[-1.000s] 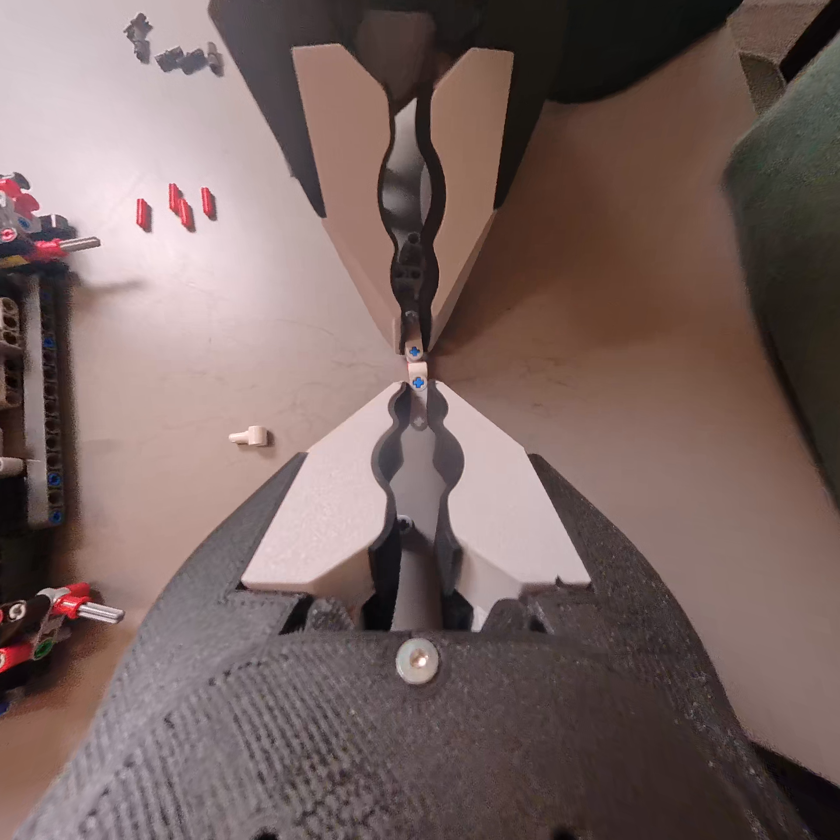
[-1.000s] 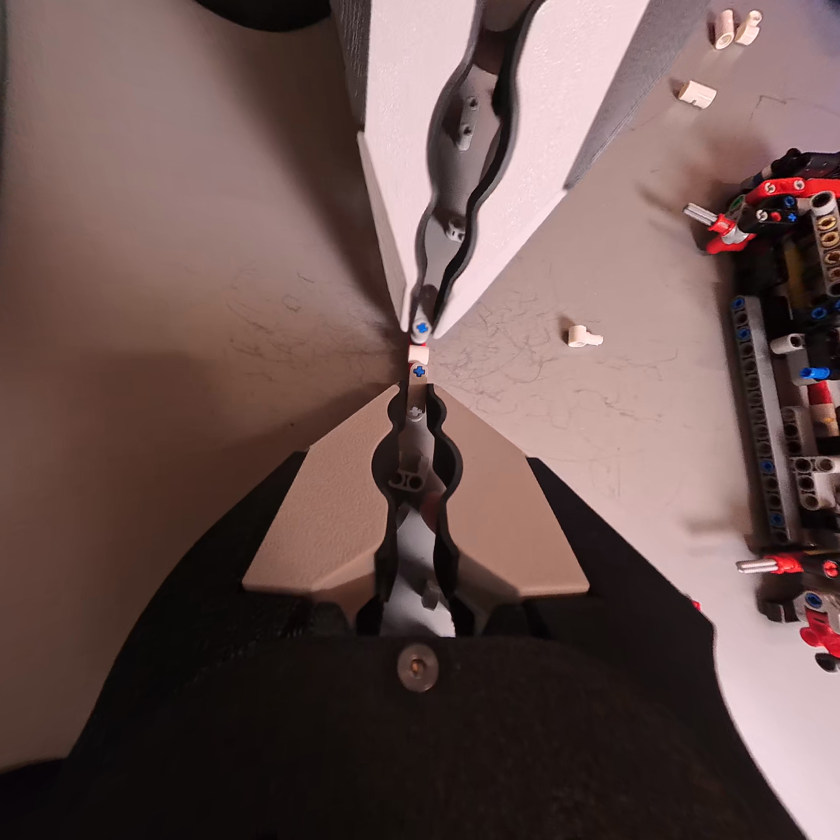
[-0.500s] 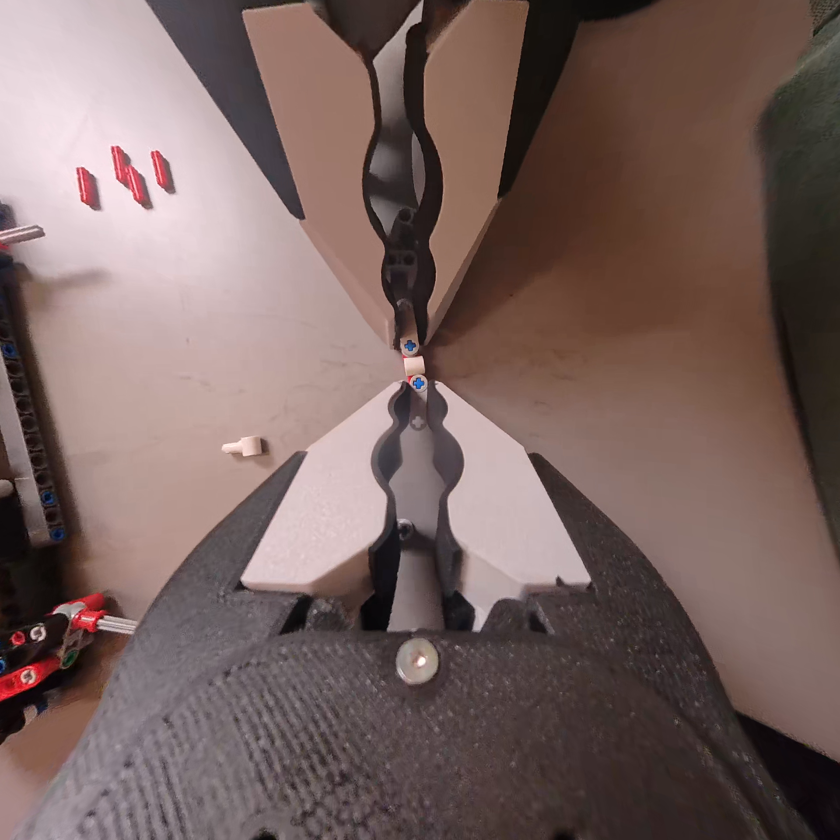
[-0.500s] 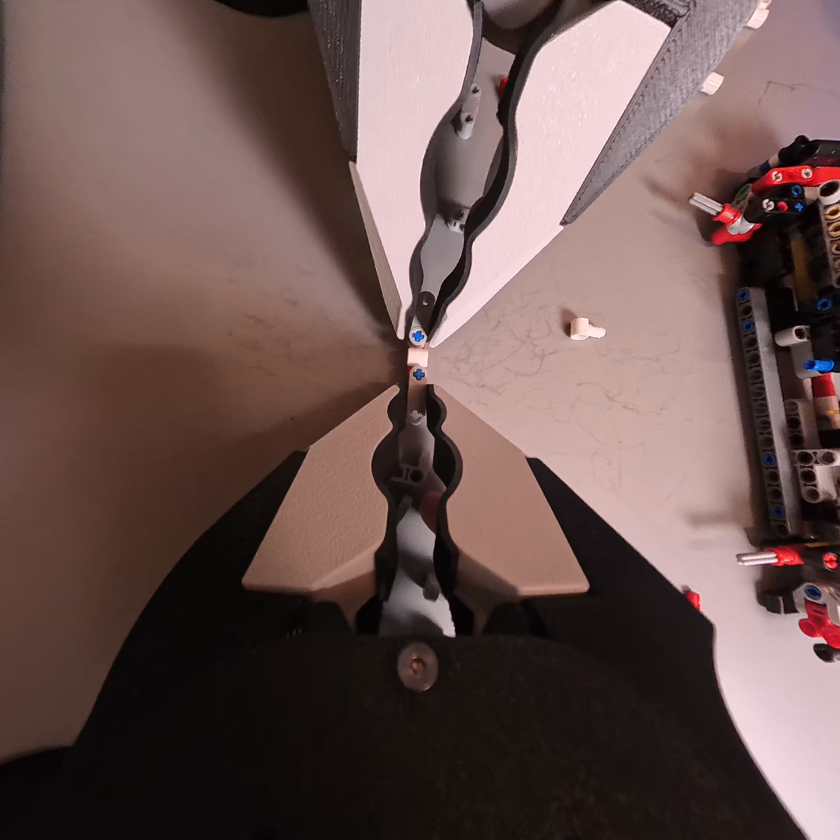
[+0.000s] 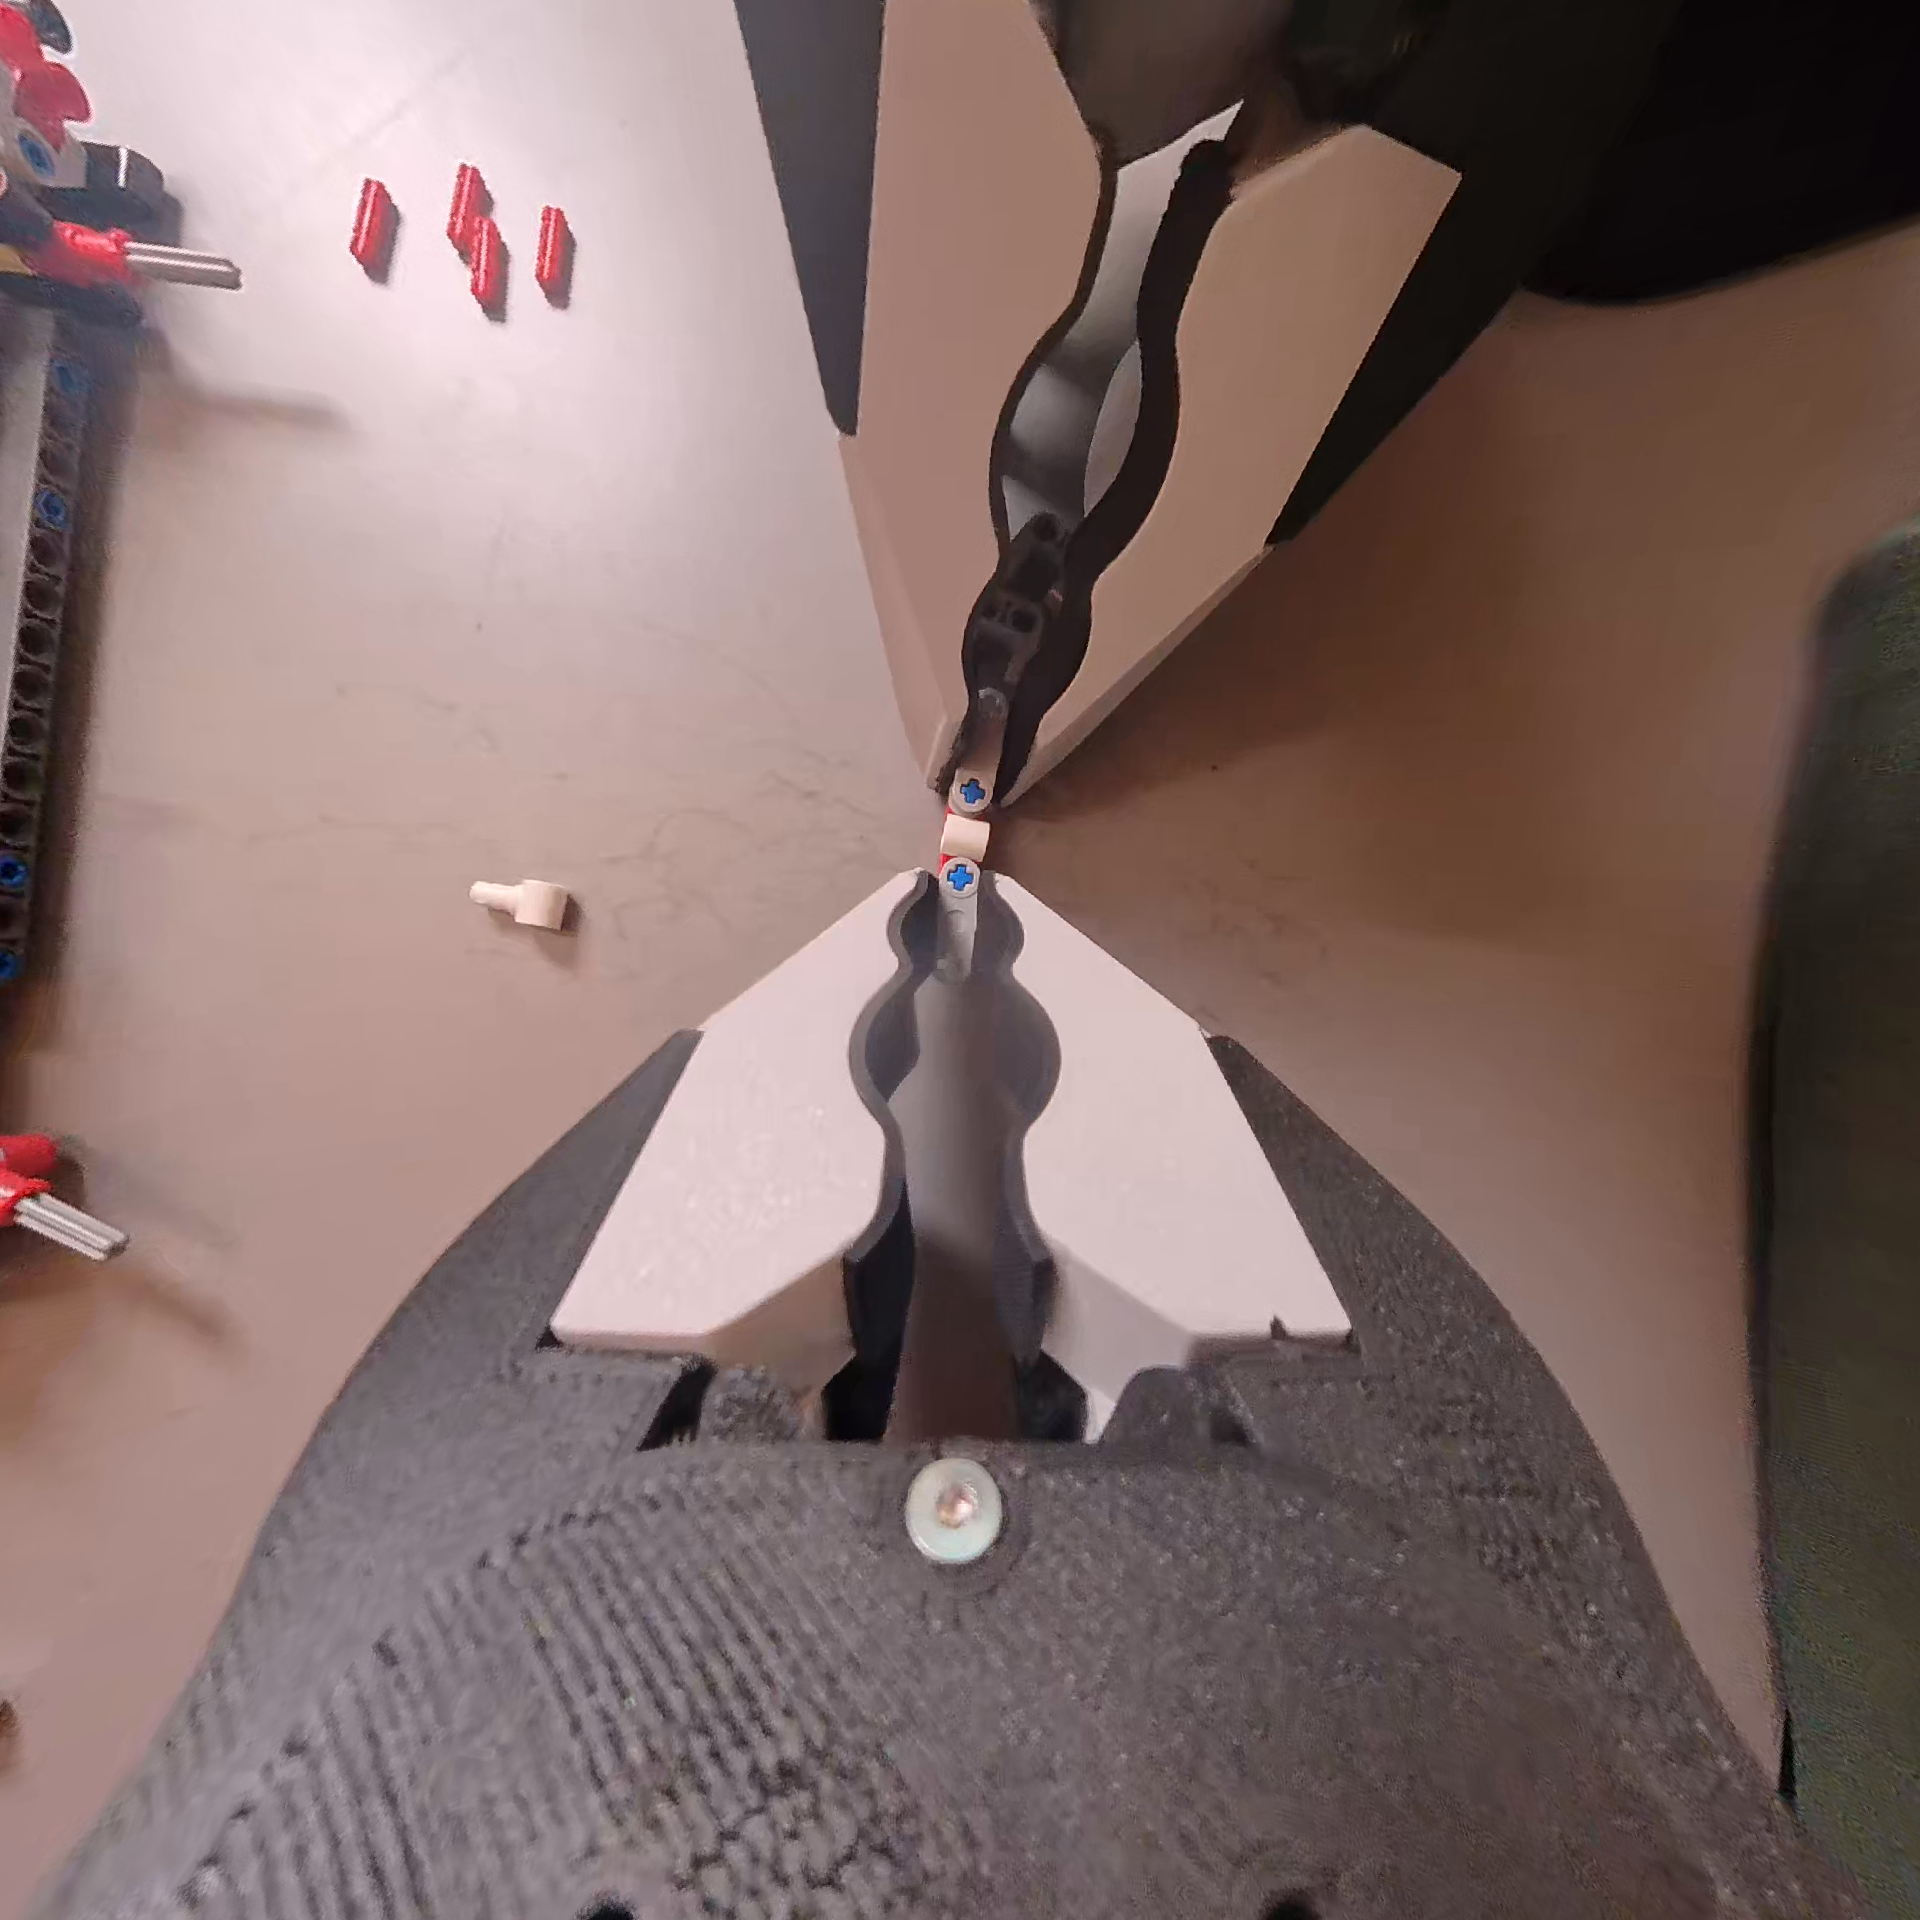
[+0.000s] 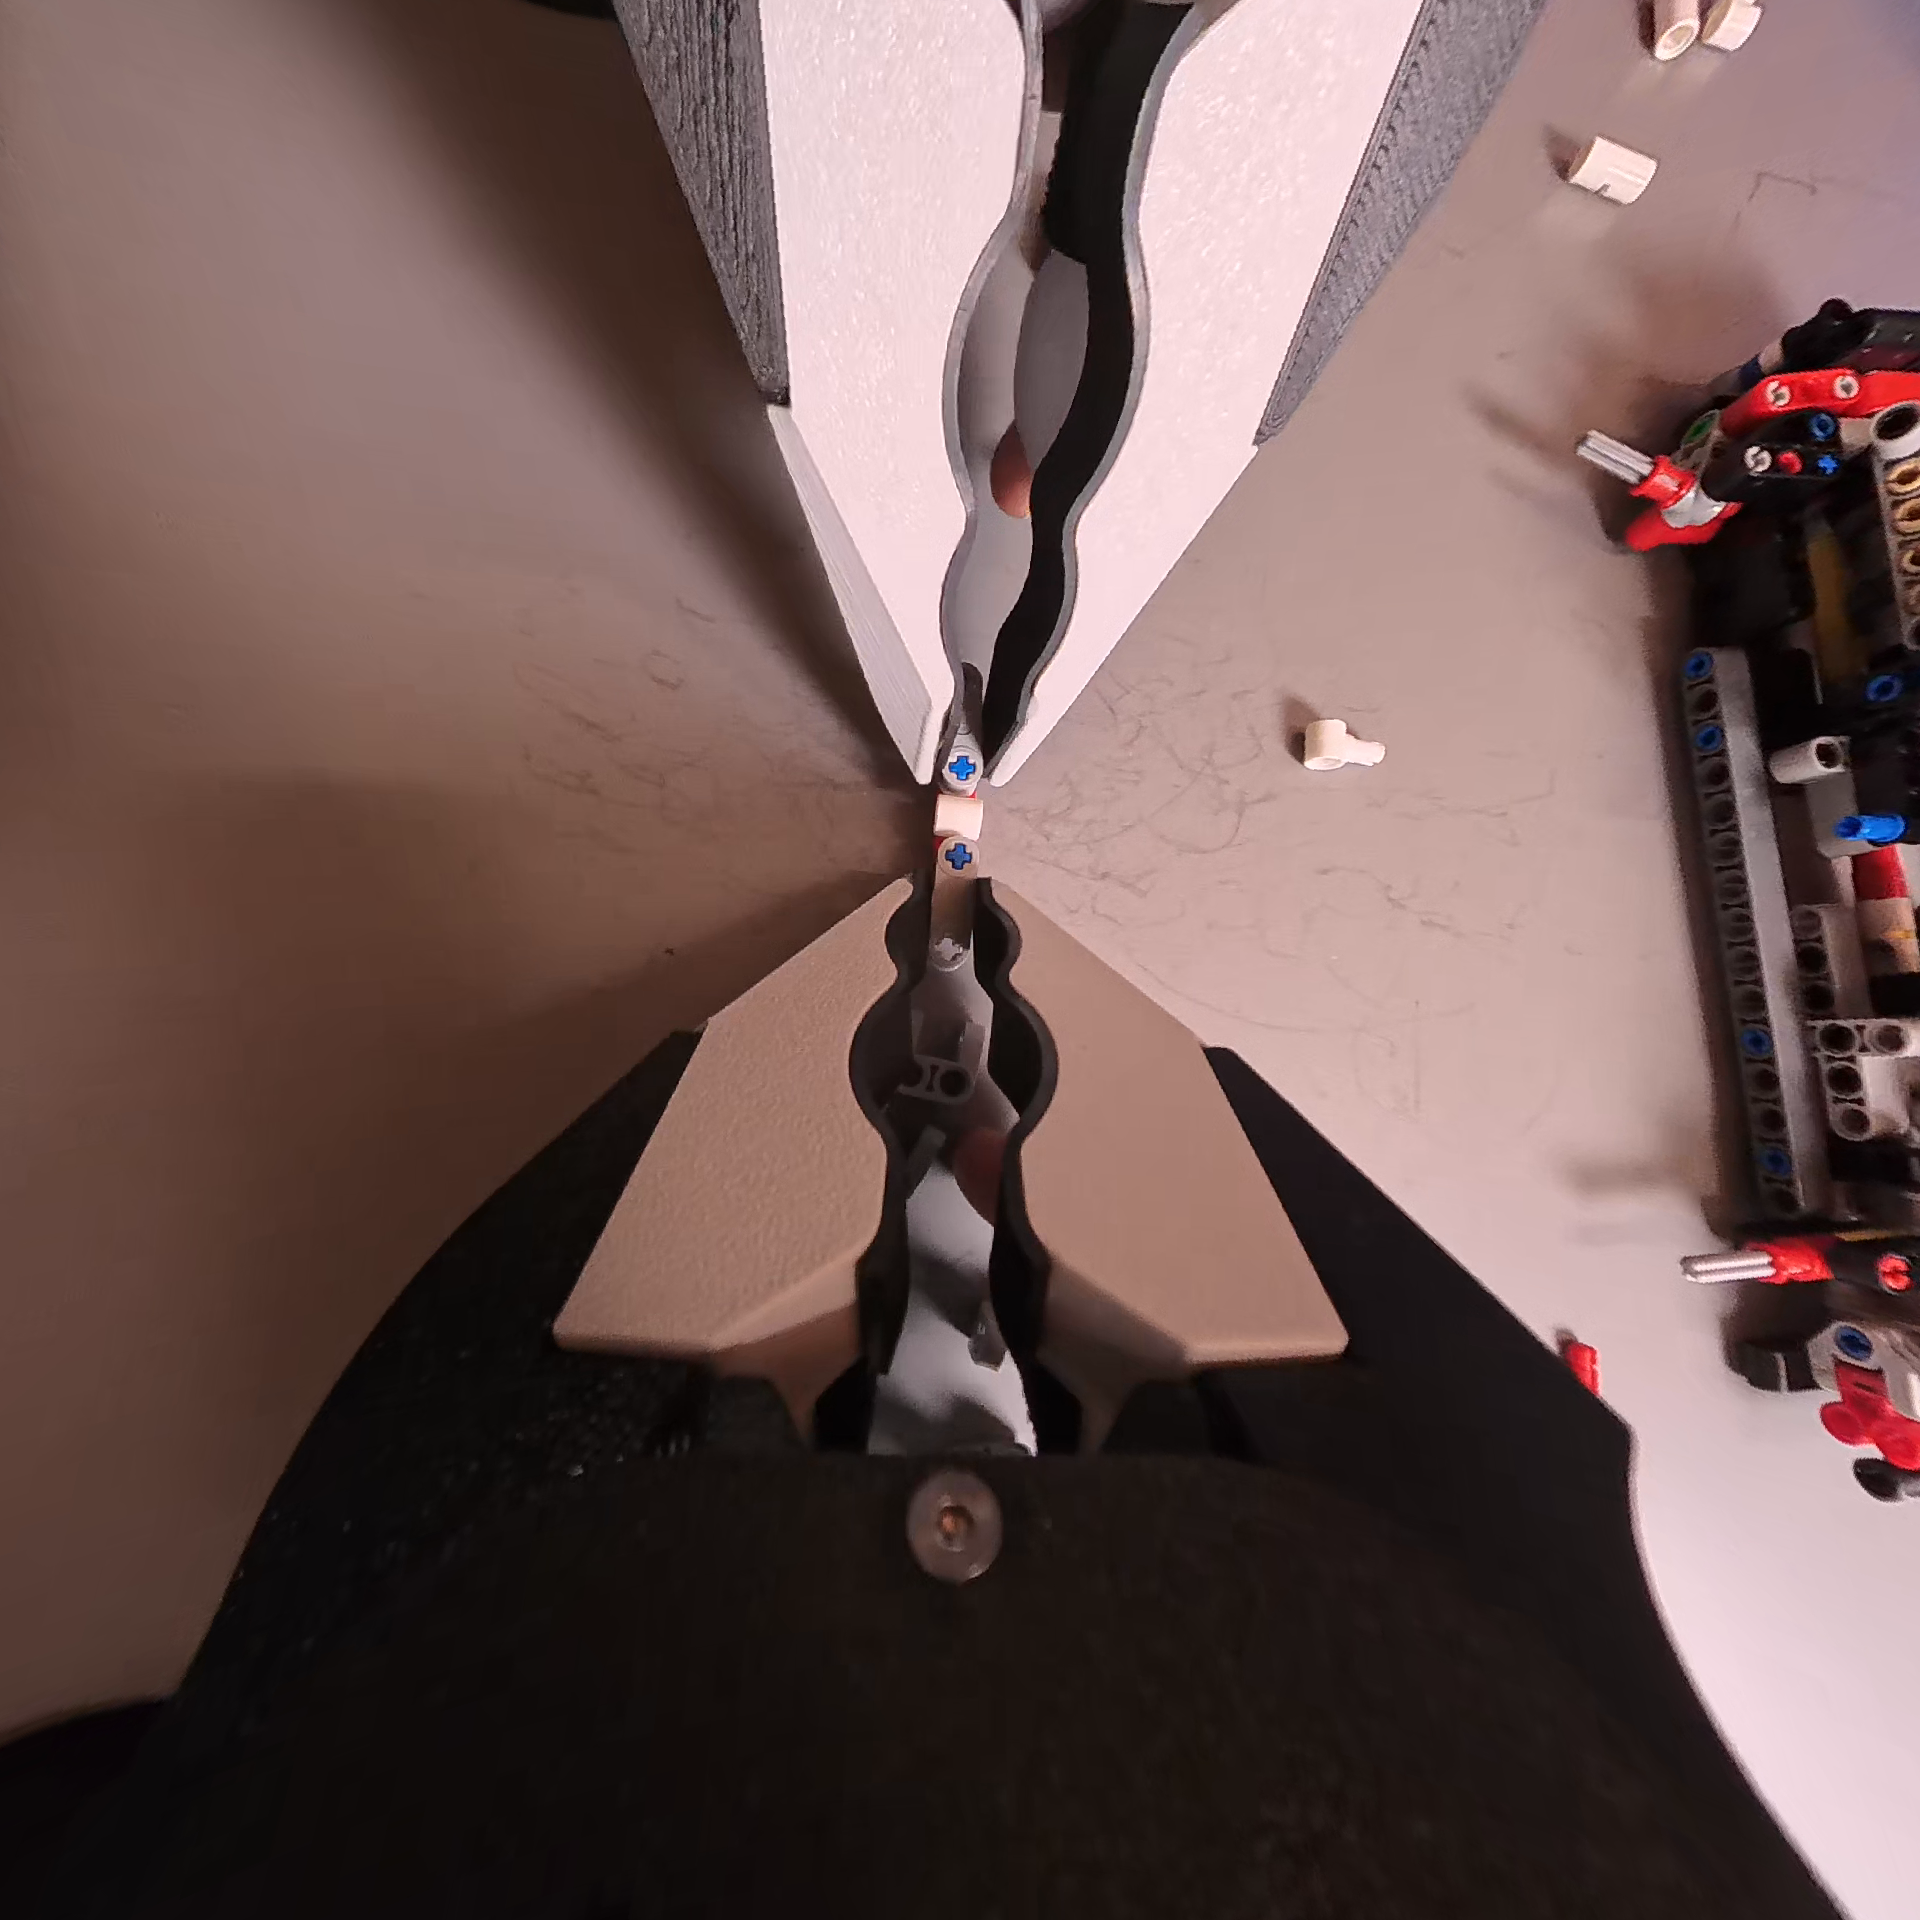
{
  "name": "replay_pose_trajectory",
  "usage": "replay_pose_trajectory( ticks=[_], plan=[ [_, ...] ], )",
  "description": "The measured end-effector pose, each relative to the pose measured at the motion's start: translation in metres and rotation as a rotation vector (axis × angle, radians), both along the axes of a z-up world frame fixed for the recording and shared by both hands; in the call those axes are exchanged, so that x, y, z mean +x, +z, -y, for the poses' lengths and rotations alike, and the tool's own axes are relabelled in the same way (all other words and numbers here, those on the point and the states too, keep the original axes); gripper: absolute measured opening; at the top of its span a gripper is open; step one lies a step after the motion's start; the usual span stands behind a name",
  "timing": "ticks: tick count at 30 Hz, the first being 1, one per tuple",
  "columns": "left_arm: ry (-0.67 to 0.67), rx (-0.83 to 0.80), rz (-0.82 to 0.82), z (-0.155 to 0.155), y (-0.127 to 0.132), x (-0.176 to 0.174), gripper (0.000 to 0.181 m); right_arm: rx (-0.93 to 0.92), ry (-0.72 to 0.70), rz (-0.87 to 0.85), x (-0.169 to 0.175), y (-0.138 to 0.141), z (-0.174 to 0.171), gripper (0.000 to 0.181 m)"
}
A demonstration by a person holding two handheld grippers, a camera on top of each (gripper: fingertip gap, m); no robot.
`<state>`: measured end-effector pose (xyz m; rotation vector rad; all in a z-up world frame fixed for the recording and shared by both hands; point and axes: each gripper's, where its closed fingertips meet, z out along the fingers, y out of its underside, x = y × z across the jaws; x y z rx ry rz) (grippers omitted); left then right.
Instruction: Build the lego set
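At frame centre the left gripper [image 5: 961, 891] and right gripper [image 6: 958, 871] meet tip to tip, each pinching a grey lego link [image 5: 958, 914] with a blue cross-pin. A cream bush [image 6: 957, 816] sits between them, seemingly touching both. Part-built lego model [image 6: 1808, 831] lies right.
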<state>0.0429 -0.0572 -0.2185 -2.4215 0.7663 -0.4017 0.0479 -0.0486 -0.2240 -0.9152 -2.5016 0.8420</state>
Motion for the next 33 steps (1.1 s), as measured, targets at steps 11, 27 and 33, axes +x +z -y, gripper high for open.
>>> replay_pose_trajectory(
  ticks=[11,27,33],
  plan=[
    [-0.015,0.036,0.066,-0.0017,0.0005,0.0012,0.006,-0.014,0.095,0.039,0.0006,-0.0002,-0.0009,0.006],
    [0.037,0.095,0.087,-0.0024,0.0006,0.0008,0.006,-0.014,0.002,0.06,0.0002,-0.0006,-0.0013,0.006],
    [0.05,0.106,0.082,-0.0023,0.0007,0.0009,0.006,-0.011,-0.018,0.067,0.0002,-0.0009,-0.0017,0.006]
  ],
)
